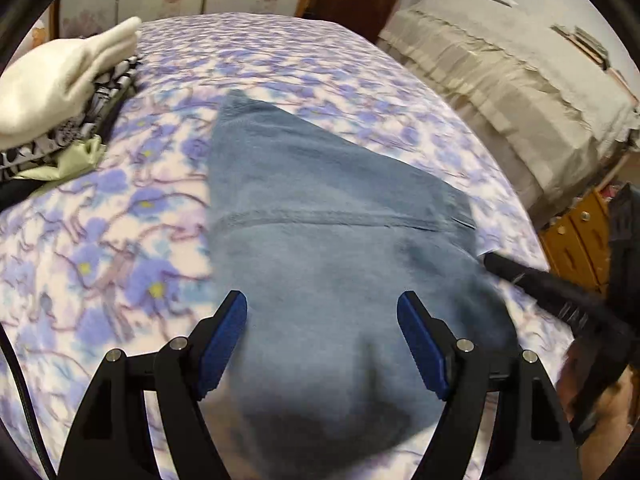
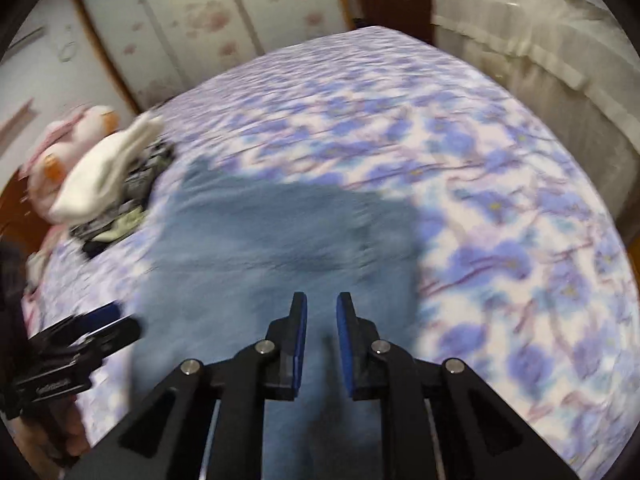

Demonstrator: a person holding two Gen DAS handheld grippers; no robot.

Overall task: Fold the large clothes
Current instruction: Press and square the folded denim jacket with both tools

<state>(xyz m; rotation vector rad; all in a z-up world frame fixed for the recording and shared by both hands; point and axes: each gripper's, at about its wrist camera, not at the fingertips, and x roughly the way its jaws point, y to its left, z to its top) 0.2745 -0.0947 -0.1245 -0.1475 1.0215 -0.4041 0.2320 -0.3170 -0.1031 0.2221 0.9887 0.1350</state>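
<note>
A large blue-grey garment (image 1: 320,216) lies folded on the flowered bedspread (image 1: 280,64), with a seam across its middle. My left gripper (image 1: 322,320) is open above its near end, with cloth between and under the spread fingers. My right gripper (image 2: 321,316) hovers over the same garment (image 2: 256,240), its jaws a narrow gap apart with nothing clamped between them. The right gripper also shows in the left wrist view (image 1: 486,258), its tip at the garment's right edge. The left gripper shows at the left edge of the right wrist view (image 2: 108,322). The right wrist view is blurred.
A pile of clothes with a cream garment (image 1: 60,80) on top sits at the bed's far left. A plush toy (image 2: 68,148) lies beyond it. A covered piece of furniture (image 1: 520,80) stands right of the bed, with a wooden cabinet (image 1: 576,240) nearer.
</note>
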